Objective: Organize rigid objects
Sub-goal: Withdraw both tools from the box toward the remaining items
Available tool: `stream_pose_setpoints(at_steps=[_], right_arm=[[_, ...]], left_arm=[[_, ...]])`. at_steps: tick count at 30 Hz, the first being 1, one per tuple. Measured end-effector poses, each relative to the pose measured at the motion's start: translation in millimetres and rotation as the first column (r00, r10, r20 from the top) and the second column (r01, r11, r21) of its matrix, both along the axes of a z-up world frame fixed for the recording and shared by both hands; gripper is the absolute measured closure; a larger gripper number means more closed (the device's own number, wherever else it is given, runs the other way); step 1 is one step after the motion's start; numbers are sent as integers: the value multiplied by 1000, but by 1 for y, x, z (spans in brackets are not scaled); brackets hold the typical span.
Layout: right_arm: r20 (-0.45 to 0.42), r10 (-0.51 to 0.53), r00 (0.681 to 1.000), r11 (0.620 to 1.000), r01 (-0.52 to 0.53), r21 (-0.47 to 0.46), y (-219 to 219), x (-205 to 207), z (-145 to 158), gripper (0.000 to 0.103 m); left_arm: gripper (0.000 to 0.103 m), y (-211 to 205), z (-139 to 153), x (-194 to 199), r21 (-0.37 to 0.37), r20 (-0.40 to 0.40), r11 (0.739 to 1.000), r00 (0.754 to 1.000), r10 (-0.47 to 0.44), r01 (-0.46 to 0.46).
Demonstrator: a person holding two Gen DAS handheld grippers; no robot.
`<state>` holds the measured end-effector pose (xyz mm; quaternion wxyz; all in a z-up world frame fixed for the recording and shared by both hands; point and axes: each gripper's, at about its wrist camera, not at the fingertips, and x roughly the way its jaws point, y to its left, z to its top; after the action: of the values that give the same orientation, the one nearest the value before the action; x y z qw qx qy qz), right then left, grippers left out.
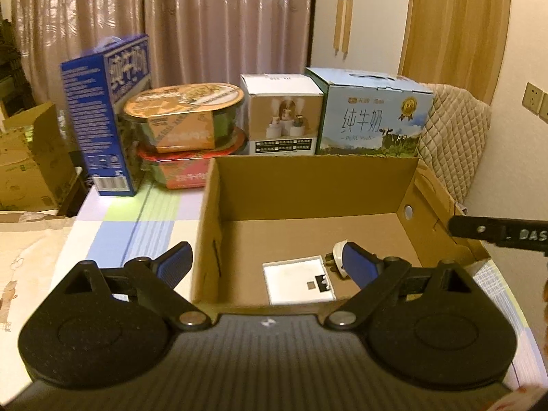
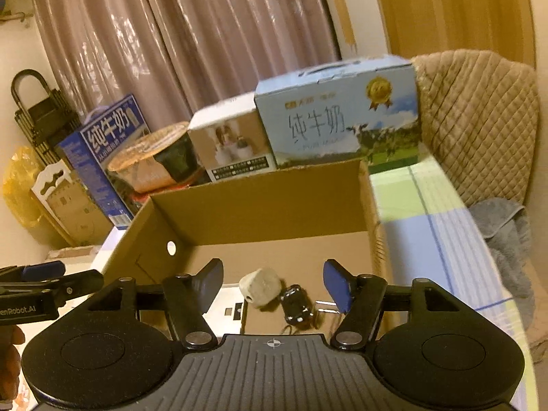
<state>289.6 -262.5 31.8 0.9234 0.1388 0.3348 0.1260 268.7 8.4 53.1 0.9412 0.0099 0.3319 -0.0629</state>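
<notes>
Right gripper (image 2: pixel 272 286) jaws apart, empty, above cardboard box (image 2: pixel 260 205). White charger plug (image 2: pixel 261 287) & black car key (image 2: pixel 297 304) on box floor: light, rigid; grip across flat sides. Left gripper (image 1: pixel 270 260) jaws apart.

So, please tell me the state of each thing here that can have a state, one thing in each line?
left gripper: open, holding nothing.
right gripper: open, holding nothing.
cardboard box: open on top, upright.
white flat box: lying flat in the cardboard box.
white plug: loose in the box, beside the black car key.
two noodle bowls: sealed, stacked.
light blue milk carton: closed, upright.
</notes>
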Motion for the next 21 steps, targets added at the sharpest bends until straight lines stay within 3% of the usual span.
stream_pose_setpoints(at_steps=[13,21], right_arm=[[32,-33,999,999,34,-18,-9,-124,16,31],[44,-24,999,998,26,-55,-2,-194,12,20]], left_arm=[[3,13,24,-110,13,54,998,997,55,-56],[1,18,15,-168,22,21,995,995,101,-101]])
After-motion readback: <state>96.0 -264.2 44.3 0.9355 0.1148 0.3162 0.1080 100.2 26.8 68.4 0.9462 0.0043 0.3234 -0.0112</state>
